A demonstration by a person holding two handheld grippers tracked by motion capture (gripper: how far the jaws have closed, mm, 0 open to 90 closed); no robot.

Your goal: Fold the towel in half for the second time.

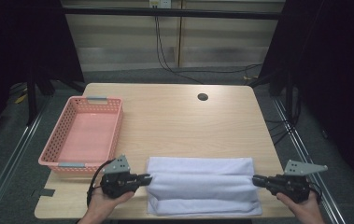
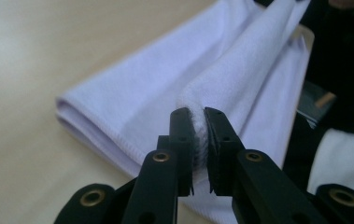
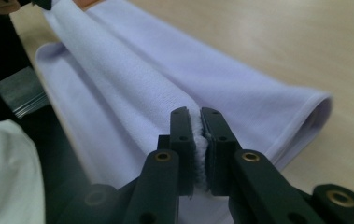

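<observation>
A pale lavender towel (image 1: 201, 185) lies folded along the table's near edge, with a raised ridge running across its middle. My left gripper (image 1: 146, 178) is shut on the towel's left end. In the left gripper view the cloth (image 2: 240, 79) is pinched between the black jaws of the gripper (image 2: 199, 122). My right gripper (image 1: 256, 180) is shut on the towel's right end. The right gripper view shows the towel (image 3: 165, 88) squeezed in the jaws of that gripper (image 3: 197, 122). Both grippers point inward at each other, and the held fold stands slightly above the layers resting on the table.
A pink plastic basket (image 1: 59, 140) with nothing in it sits at the table's left side, close behind my left hand. A round cable hole (image 1: 202, 97) lies at the far middle of the wooden tabletop (image 1: 179, 121). The towel's front edge overhangs near the table's front edge.
</observation>
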